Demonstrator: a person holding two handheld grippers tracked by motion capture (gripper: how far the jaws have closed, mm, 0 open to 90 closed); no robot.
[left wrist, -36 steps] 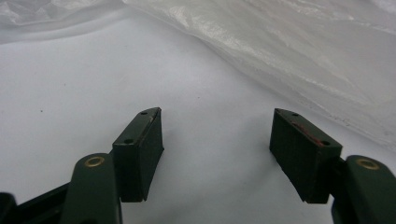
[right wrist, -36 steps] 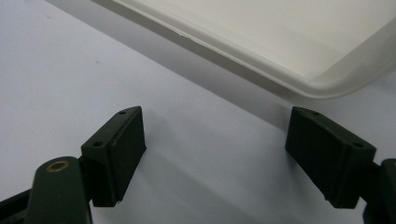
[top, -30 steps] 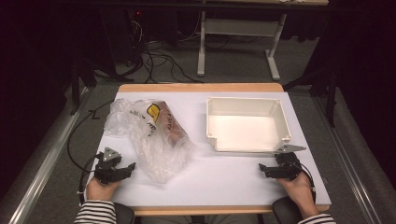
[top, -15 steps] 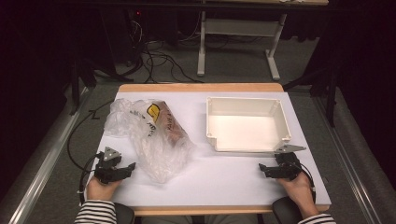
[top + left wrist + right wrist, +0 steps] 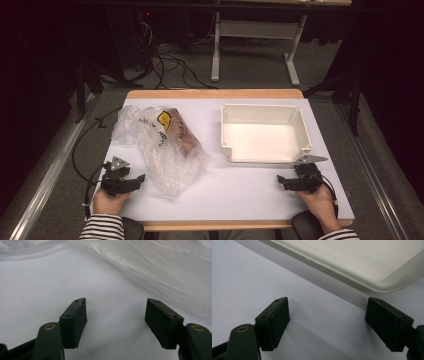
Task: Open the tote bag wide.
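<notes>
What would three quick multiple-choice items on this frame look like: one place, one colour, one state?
1. Where does the bagged bread loaf lie relative to the tray?
A. To its left
B. Inside it
C. To its right

2. What colour is the tray?
A. Blue
B. Off-white
C. Black

3. How is the left claw?
A. Shut on the bag
B. Open with nothing between the jaws
C. Shut on the tray rim

Key: 1 A, the high view shows the loaf left of the tray on the white table. 2 B, walls and floor are off-white. 3 B, the left gripper view shows bare table between the jaws; the right claw is open too.
</notes>
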